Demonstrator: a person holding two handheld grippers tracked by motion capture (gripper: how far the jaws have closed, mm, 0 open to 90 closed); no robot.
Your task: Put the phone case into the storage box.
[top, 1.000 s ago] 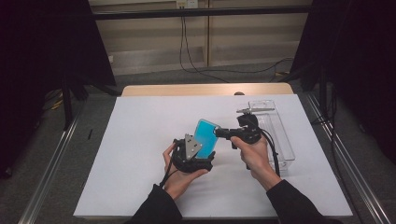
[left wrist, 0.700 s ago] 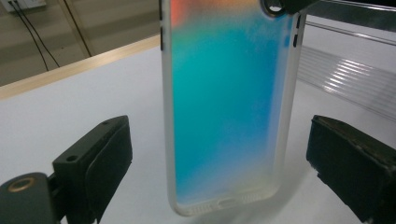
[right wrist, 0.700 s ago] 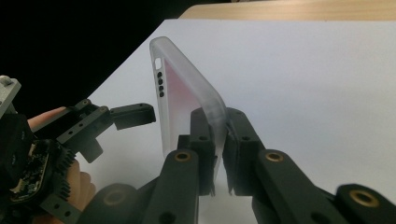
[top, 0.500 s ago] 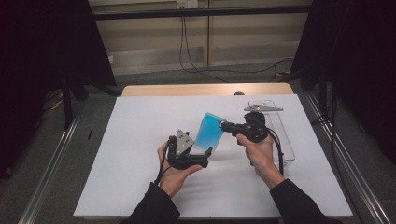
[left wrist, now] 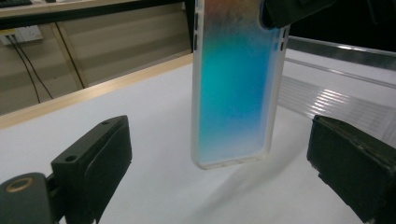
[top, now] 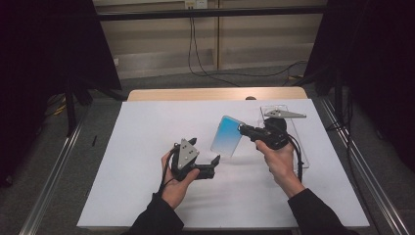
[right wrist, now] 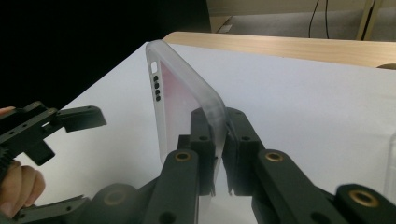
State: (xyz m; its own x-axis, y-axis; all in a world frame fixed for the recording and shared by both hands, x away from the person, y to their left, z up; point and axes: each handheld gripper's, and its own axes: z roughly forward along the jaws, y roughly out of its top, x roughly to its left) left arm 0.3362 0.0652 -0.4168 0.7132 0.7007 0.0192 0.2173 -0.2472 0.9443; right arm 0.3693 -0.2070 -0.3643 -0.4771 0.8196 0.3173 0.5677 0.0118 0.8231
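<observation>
A clear phone case (top: 226,136) with a blue-to-teal tint hangs upright above the white table. My right gripper (top: 242,129) is shut on its upper edge; in the right gripper view the pads (right wrist: 205,135) pinch the case's rim (right wrist: 187,93). My left gripper (top: 204,151) sits low to the left of the case, jaws pointing right. Its jaws have just been closing a little and still stand wide apart. In the left gripper view (left wrist: 219,140) the case (left wrist: 233,84) hangs ahead between the two pads (left wrist: 109,154), touching neither.
A clear plastic tray (top: 299,147) lies on the white table cover (top: 142,147) to the right of my right hand. A wooden table edge (top: 215,94) runs along the far side, with cables on the floor beyond.
The right gripper has carried the case slightly to the right, away from the left gripper. The left gripper has turned, so its jaws now point right, below the case.
</observation>
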